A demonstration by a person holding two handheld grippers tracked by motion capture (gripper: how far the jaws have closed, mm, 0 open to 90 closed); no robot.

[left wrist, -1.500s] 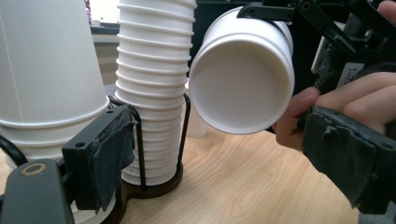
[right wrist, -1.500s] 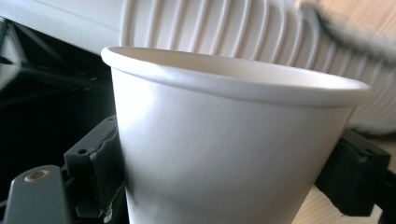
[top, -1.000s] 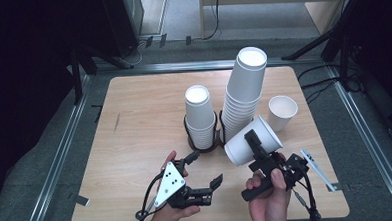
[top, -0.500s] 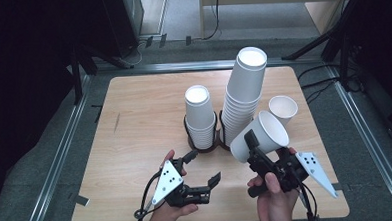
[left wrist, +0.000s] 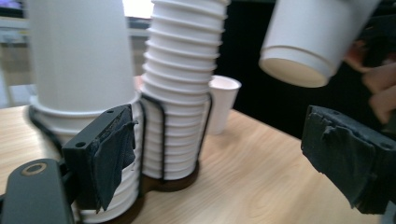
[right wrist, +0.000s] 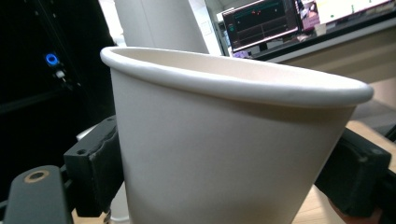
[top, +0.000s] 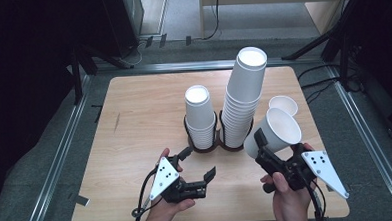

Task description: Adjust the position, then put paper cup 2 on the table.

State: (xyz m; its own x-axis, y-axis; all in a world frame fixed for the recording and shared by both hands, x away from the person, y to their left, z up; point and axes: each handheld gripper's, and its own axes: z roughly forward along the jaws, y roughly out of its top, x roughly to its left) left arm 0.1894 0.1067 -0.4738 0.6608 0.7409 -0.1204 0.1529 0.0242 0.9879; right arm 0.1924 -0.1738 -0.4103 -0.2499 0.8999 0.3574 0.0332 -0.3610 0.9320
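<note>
Grippers sat at the near edge of the wooden table, one in each hand. On the left, the left gripper lay low over the tabletop with nothing between its jaws; they stood apart and had just closed a little, pointing toward the black wire holder. In that holder stood a short stack of cups, upside down, and just beside it to the right a taller stack of cups. Further right, a single cup stood upright on the table behind the raised one. At the right, the right gripper was clamped on a white paper cup, held above the table and tilted, its mouth turned up and to the right.
</note>
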